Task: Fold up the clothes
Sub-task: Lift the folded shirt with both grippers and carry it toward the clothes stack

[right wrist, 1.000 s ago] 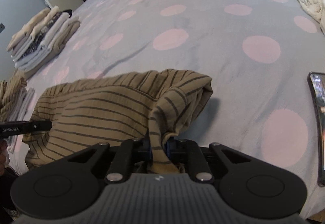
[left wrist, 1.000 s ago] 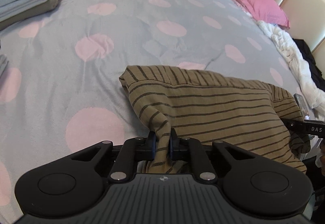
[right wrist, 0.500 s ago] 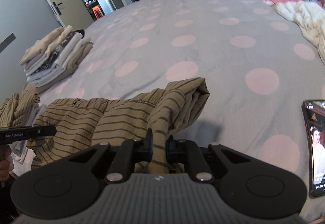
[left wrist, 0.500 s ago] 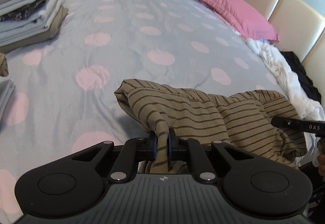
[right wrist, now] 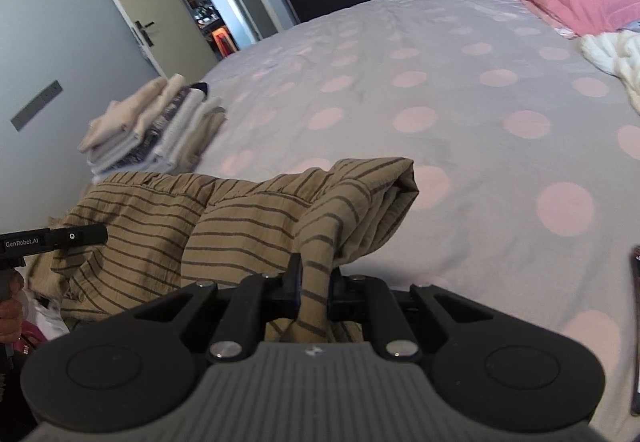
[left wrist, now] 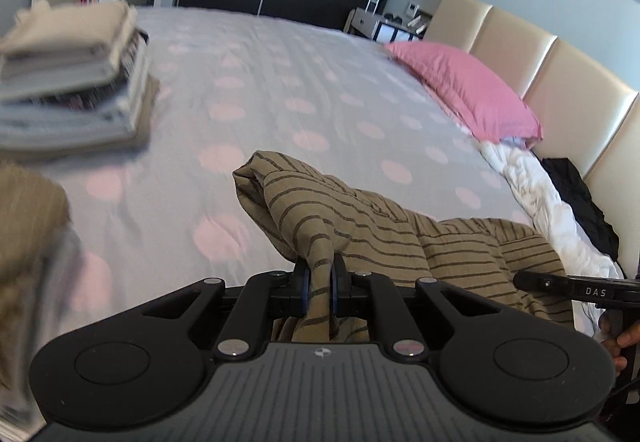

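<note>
A tan garment with dark stripes (left wrist: 400, 238) hangs between my two grippers above the grey bedspread with pink dots (left wrist: 280, 89). My left gripper (left wrist: 319, 278) is shut on its left corner. My right gripper (right wrist: 314, 284) is shut on its right corner (right wrist: 352, 209). The cloth sags in folds between them. The right gripper's side shows in the left wrist view (left wrist: 576, 288), and the left gripper's side in the right wrist view (right wrist: 52, 240).
A stack of folded clothes (left wrist: 76, 81) stands at the far left of the bed (right wrist: 156, 125). A pink pillow (left wrist: 468, 89) and a white blanket (left wrist: 540, 193) lie by the headboard. A phone (right wrist: 635, 322) lies at the right. More clothes (left wrist: 28, 242) sit near left.
Both grippers have lifted the striped garment up off the bed and tilted up. More of the room shows now. The cloth has gone from lying flat to hanging in folds.
</note>
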A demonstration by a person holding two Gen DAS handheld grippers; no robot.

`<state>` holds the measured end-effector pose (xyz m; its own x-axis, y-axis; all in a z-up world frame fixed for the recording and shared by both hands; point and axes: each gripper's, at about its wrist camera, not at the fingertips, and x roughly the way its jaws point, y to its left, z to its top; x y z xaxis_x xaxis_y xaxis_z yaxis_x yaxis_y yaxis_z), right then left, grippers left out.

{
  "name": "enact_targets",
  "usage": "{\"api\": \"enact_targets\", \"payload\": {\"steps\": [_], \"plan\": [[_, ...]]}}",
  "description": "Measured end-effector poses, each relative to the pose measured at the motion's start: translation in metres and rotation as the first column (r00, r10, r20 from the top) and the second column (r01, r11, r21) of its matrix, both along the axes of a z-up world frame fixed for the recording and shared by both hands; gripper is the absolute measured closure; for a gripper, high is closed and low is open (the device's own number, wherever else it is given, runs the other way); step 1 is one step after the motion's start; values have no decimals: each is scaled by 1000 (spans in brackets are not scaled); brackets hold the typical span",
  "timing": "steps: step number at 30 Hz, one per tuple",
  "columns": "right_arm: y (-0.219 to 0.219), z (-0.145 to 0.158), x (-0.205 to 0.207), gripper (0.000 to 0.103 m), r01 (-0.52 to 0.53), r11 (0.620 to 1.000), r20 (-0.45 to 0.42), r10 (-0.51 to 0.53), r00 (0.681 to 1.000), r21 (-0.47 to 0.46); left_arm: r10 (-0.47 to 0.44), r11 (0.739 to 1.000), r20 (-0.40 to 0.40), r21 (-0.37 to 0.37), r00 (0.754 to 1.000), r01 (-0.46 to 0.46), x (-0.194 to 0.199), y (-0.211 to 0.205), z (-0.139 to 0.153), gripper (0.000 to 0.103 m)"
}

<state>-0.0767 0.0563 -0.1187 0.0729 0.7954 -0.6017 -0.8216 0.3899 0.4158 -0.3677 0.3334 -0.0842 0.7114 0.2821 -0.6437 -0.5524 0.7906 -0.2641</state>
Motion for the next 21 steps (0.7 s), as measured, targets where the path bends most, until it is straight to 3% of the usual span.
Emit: {"api": "enact_targets", "payload": {"steps": [6, 12, 21], "plan": [[54, 36, -23, 91, -96, 993, -20, 97, 995, 62, 54, 996, -8, 76, 999, -53, -39, 28, 46, 95], [127, 78, -68, 91, -235, 966, -33, 240, 970, 109, 160, 977, -31, 147, 987, -154, -95, 65, 87, 95], [237, 120, -175, 91, -413, 901, -77, 425, 902, 135, 351, 923, -101, 208, 931, -325, -182, 127, 131, 95]]}}
